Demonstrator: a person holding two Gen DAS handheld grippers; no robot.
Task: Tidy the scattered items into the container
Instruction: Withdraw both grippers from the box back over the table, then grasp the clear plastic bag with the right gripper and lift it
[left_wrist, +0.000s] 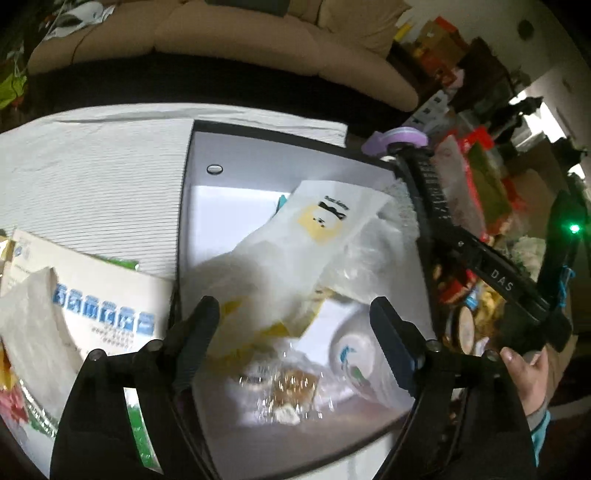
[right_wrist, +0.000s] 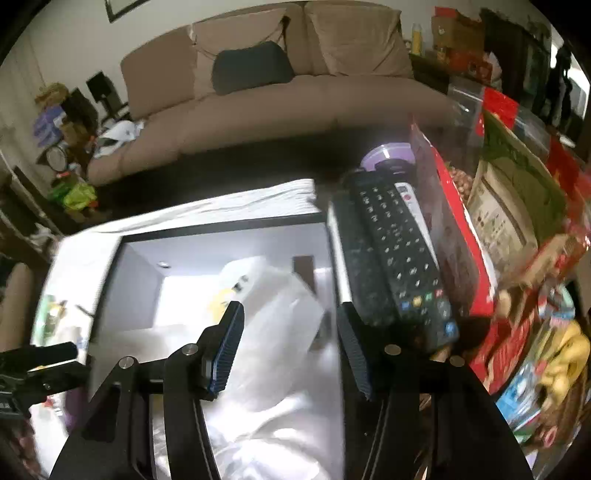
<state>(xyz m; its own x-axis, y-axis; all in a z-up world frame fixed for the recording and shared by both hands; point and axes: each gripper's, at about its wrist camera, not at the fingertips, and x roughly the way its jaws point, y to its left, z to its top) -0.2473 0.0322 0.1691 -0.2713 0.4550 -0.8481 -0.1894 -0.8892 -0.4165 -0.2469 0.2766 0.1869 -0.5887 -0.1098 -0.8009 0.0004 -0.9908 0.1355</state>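
Observation:
A white box with a dark rim (left_wrist: 229, 147) holds a white paper bag with a yellow logo (left_wrist: 325, 218), clear plastic bags, a printed paper cup (left_wrist: 354, 354) and a wrapped snack (left_wrist: 291, 384). My left gripper (left_wrist: 295, 317) hangs open over this pile, and its pads touch nothing. In the right wrist view the box rim (right_wrist: 221, 230) shows the same white bag (right_wrist: 280, 325) inside. My right gripper (right_wrist: 291, 321) is open above that bag, holding nothing. Two black remotes (right_wrist: 399, 258) lie along the box's right edge.
Left of the box lie a printed envelope (left_wrist: 99, 295), a tissue (left_wrist: 33, 325) and a striped white cloth (left_wrist: 92, 166). Snack packs (right_wrist: 517, 206) and a purple-lidded tub (right_wrist: 388, 151) crowd the right. A beige sofa (right_wrist: 295, 96) stands behind. A hand (left_wrist: 524, 376) grips the right tool.

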